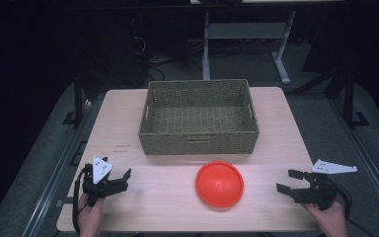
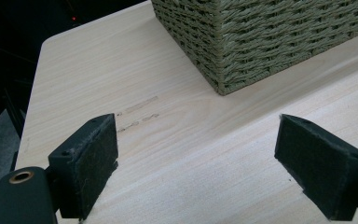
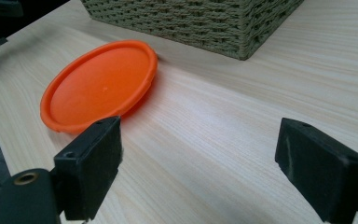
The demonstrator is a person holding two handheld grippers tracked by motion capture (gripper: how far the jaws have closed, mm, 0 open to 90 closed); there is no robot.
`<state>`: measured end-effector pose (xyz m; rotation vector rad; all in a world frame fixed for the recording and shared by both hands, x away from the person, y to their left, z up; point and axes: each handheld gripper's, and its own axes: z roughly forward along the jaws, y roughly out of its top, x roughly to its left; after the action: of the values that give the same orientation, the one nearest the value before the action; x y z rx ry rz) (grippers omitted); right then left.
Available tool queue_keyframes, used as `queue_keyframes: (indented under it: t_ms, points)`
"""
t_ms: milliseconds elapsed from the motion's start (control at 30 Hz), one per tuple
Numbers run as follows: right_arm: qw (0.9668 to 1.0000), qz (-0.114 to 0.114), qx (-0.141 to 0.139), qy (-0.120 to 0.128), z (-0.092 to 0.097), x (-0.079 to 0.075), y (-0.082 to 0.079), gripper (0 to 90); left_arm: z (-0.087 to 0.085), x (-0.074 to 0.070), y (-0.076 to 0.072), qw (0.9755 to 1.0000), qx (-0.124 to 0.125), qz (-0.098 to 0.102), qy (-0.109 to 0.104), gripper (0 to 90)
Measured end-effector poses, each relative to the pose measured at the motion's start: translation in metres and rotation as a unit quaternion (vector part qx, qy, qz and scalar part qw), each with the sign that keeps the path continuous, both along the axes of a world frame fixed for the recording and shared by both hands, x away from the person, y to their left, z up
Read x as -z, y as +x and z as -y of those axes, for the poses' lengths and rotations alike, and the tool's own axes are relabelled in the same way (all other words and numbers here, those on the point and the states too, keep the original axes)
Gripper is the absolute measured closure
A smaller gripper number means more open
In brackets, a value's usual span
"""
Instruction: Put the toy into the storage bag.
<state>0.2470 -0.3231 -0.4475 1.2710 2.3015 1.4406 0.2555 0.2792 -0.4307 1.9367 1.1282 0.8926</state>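
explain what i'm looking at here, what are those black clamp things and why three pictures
A person sits at a wooden table, holding a two-jaw gripper in each hand: the left gripper and the right gripper. The high view looks down from above. The other two pictures come from cameras riding on each gripper, looking along its black padded jaws. On the table stand a woven basket, which looks empty, and an orange round plastic dish lying in front of it. Both grippers are open and hold nothing.
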Motion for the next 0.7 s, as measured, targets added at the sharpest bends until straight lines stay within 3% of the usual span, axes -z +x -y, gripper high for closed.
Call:
queue_keyframes:
  t_ms: [267, 700]
  points:
    - [0.9998, -0.003, -0.012, 0.013, -0.001, -0.001, 0.000, 14.3, 0.003, 0.001, 0.002, 0.9999, 0.008, -0.004, 0.011, 12.7]
    - [0.9995, 0.007, -0.032, 0.000, -0.021, -0.011, 0.002, 14.6, 0.001, 0.001, -0.001, 1.0000, 0.009, 0.001, 0.004, 12.8]
